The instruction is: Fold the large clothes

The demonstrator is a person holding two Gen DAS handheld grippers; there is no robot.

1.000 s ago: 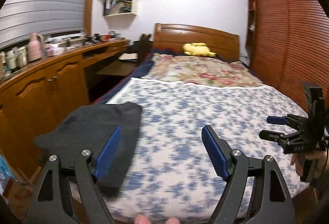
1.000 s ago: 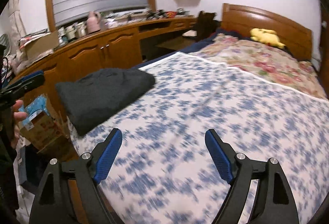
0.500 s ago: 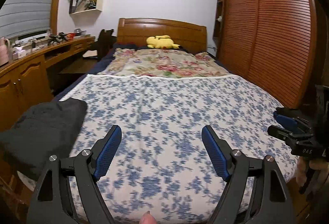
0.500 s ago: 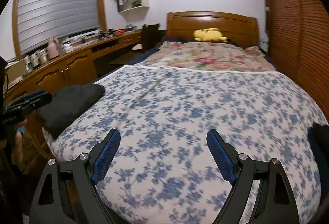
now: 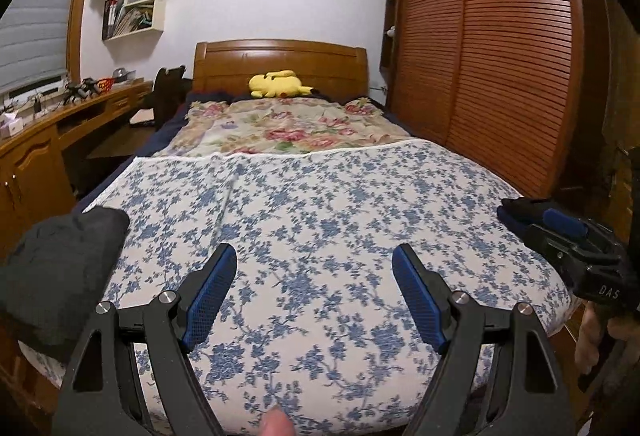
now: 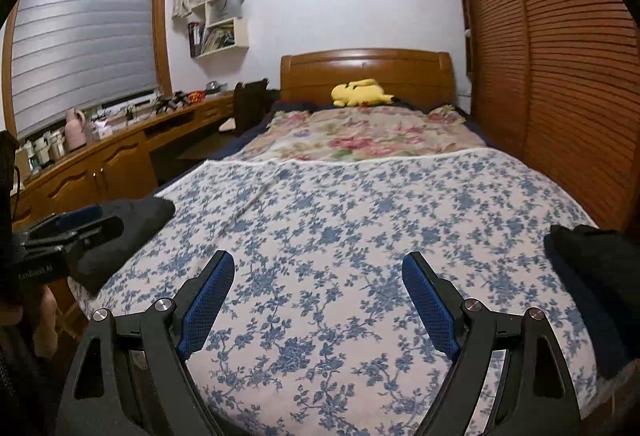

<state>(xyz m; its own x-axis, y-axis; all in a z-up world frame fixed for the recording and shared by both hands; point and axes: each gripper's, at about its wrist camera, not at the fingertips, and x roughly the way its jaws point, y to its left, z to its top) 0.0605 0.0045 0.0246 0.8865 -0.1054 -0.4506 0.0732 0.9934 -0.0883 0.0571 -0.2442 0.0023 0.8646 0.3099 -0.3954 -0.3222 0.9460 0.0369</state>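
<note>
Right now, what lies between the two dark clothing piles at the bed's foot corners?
Only bare blue-floral bedspread between the folded dark-grey garment and the dark pile, per the right wrist view.

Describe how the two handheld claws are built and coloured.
Both match: the left claw and right claw have black skeletal frames with triangular cut-outs, silver pivot bolts and blue textured pads. White lettering marks each body. Bare hands hold them.

A home bedroom is shown: a bed (image 5: 320, 236) with a wooden headboard (image 5: 280, 64) is covered by a blue-flowered sheet, and a yellow plush toy (image 5: 276, 84) is laid by the pillows. A louvered wardrobe (image 5: 500, 68), a wall shelf (image 6: 220, 24), a blinded window (image 6: 80, 32) and a cluttered built-in table (image 6: 120, 152) are seen alongside.
</note>
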